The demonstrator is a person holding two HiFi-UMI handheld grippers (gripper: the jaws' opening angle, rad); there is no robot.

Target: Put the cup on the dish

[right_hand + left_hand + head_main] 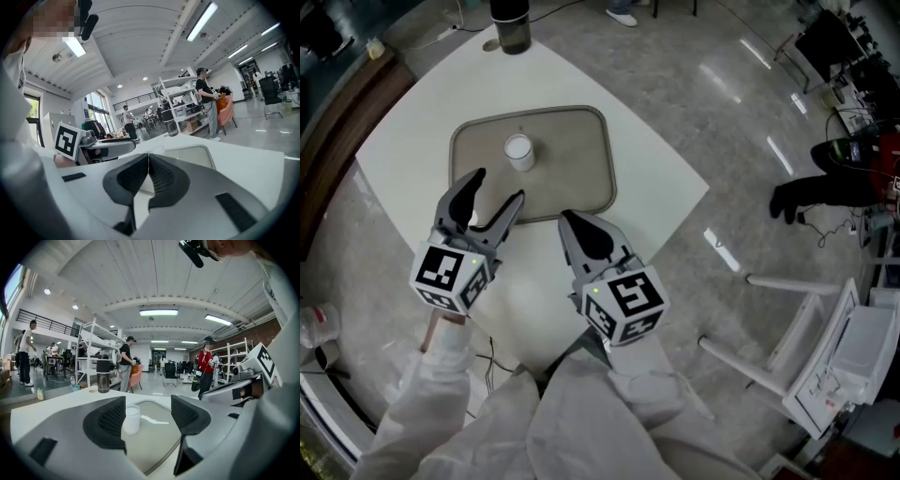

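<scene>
A: Nearest the camera?
B: White sleeves [609, 412], then both grippers side by side. Left gripper [499, 186] above the near left corner of the dish [581, 178], jaws spread wide, nothing between the pads. Right gripper [566, 220] just beside it at the dish's near rim, jaws pressed together, empty.
A: And the cup?
B: White cup [518, 150], upright on the dish, in its far left part. Framed by the gap of the left jaws, yet beyond the tips and untouched.
A: The dish itself?
B: Beige, rounded corners, raised rim, flat on the white table [656, 178].
A: Farther out?
B: Dark tumbler [510, 26] at the table's far edge, well apart from the dish. Beyond that, grey floor [750, 112], metal shelving [93, 352], and people standing about the hall, one in red [205, 363].
</scene>
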